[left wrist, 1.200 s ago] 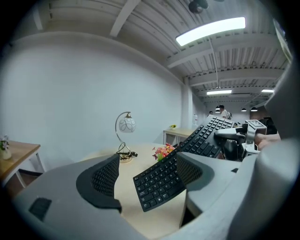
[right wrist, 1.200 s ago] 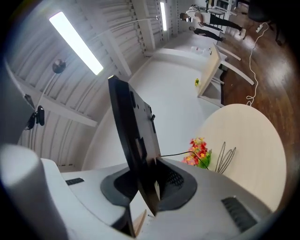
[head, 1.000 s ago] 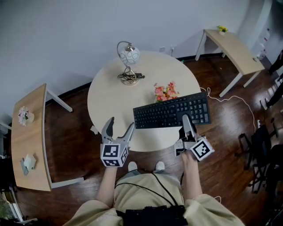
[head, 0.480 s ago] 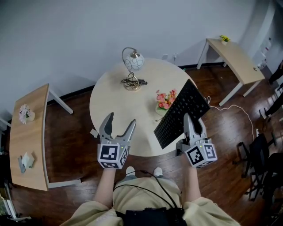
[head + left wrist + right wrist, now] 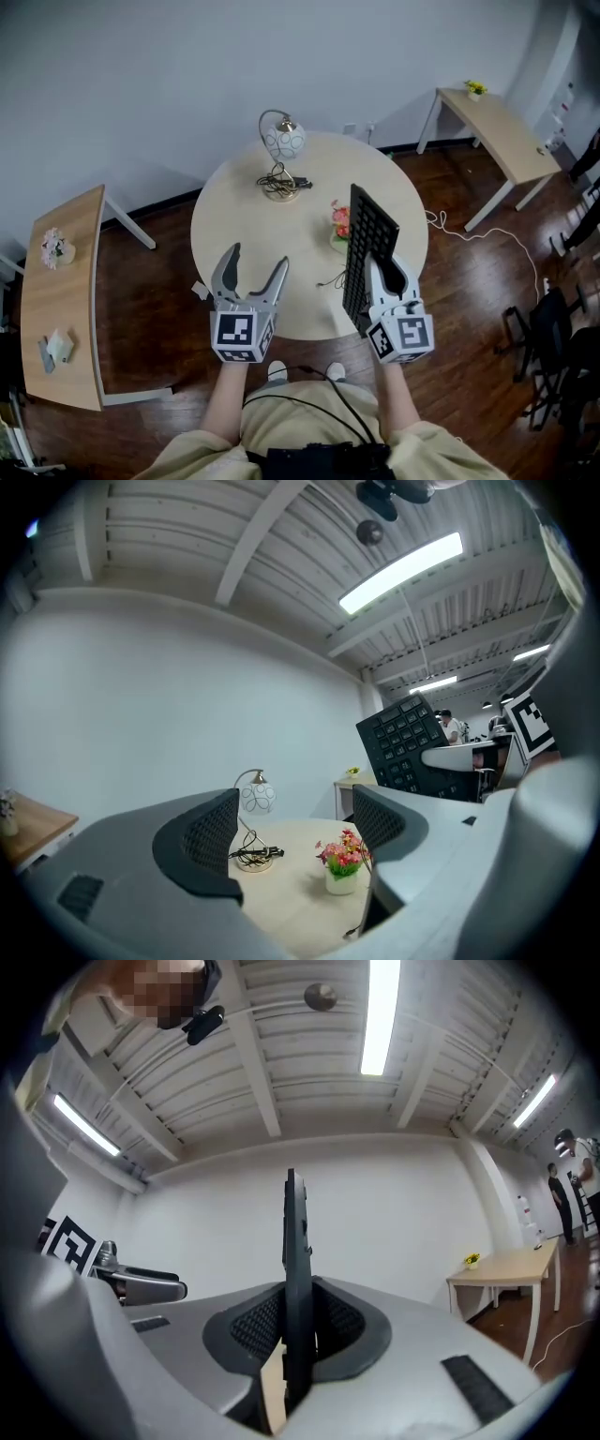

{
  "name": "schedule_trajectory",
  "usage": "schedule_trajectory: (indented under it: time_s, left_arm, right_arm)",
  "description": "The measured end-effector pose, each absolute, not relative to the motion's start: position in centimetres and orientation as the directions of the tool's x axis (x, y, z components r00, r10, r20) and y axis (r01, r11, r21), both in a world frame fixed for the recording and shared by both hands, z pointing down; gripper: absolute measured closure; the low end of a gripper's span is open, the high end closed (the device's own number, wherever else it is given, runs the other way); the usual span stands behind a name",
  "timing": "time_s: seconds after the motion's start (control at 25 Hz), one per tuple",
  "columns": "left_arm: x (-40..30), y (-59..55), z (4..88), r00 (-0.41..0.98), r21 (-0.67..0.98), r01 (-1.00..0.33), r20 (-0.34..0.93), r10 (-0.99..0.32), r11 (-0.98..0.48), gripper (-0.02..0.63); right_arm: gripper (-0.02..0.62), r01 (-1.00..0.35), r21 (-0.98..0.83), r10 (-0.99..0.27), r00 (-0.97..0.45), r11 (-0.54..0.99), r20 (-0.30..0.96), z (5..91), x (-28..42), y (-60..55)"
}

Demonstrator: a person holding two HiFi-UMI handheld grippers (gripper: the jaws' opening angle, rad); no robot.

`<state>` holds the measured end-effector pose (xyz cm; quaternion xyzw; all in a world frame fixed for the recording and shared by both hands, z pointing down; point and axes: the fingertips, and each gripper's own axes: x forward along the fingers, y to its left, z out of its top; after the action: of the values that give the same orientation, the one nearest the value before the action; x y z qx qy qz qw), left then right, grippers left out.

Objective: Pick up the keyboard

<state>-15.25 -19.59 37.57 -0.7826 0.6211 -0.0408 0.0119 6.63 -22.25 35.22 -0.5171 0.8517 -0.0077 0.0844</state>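
- Your right gripper (image 5: 298, 1335) clamps the black keyboard (image 5: 367, 239), upright ahead of it.
- Your left gripper (image 5: 257, 261) gapes empty beside it.
- Key legends look too small to read.

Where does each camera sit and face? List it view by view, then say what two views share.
Head view: on the person's head, looking steeply down at the round table; shows forearms, lap, left gripper, right gripper.
Left gripper view: on the left gripper, looking level between its open jaws at the lamp and flowers.
Right gripper view: on the right gripper, looking along jaws shut on the edge-on keyboard, toward wall and ceiling.
Shared: head and left gripper views both show lamp, flowers, keyboard.
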Motion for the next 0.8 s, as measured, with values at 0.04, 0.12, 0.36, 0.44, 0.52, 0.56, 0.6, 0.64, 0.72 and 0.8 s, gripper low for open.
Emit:
schedule_trajectory:
  time_s: [0.04,0.12,0.36,0.44,0.52,0.56,0.6,0.64,0.72,0.8]
  left_arm:
    - [-15.3,-19.7,37.6,0.227,-0.067,-0.971,0.049,-0.973,-0.23,0.233]
    - [-15.5,-20.0,37.6,0.23,-0.06,-0.971,0.048,-0.972,-0.233,0.233]
    - [-15.2,-20.5,37.9,0.228,-0.081,-0.97,0.03,-0.973,-0.23,0.233]
    - [-15.0,-20.7,37.9,0.227,-0.087,-0.969,0.037,-0.973,-0.229,0.233]
    - [-15.1,-20.9,37.9,0.227,-0.085,-0.969,0.052,-0.972,-0.231,0.233]
    - [-15.2,-20.9,38.0,0.226,-0.084,-0.97,0.055,-0.973,-0.23,0.233]
    - [-15.3,-21.0,38.2,0.224,-0.084,-0.97,0.057,-0.973,-0.228,0.233]
    - [-15.4,-21.2,38.3,0.222,-0.084,-0.97,0.056,-0.973,-0.227,0.233]
    - [-15.3,-21.5,38.5,0.225,-0.087,-0.97,0.051,-0.973,-0.229,0.233]
    - [-15.1,-21.8,38.4,0.233,-0.085,-0.968,0.059,-0.971,-0.238,0.233]
  right_arm:
    - [0.506,-0.877,-0.109,-0.882,-0.453,0.467,-0.133,35.4,6.6,-22.4]
    - [0.506,-0.874,-0.121,-0.88,-0.457,0.471,-0.127,35.6,6.4,-22.6]
    - [0.507,-0.883,-0.069,-0.883,-0.456,0.464,-0.109,35.8,6.3,-22.9]
    - [0.508,-0.892,-0.055,-0.891,-0.443,0.45,-0.102,35.9,6.5,-23.2]
    - [0.508,-0.897,-0.058,-0.896,-0.433,0.439,-0.096,36.0,6.5,-23.4]
    - [0.508,-0.898,-0.064,-0.899,-0.429,0.435,-0.093,36.1,6.6,-23.5]
    - [0.508,-0.899,-0.07,-0.901,-0.425,0.432,-0.091,36.1,6.6,-23.6]
    - [0.508,-0.9,-0.076,-0.902,-0.422,0.429,-0.089,36.2,6.6,-23.7]
    - [0.508,-0.9,-0.083,-0.903,-0.421,0.427,-0.085,36.3,6.7,-23.9]
    - [0.508,-0.9,-0.084,-0.903,-0.422,0.428,-0.081,36.4,6.7,-24.1]
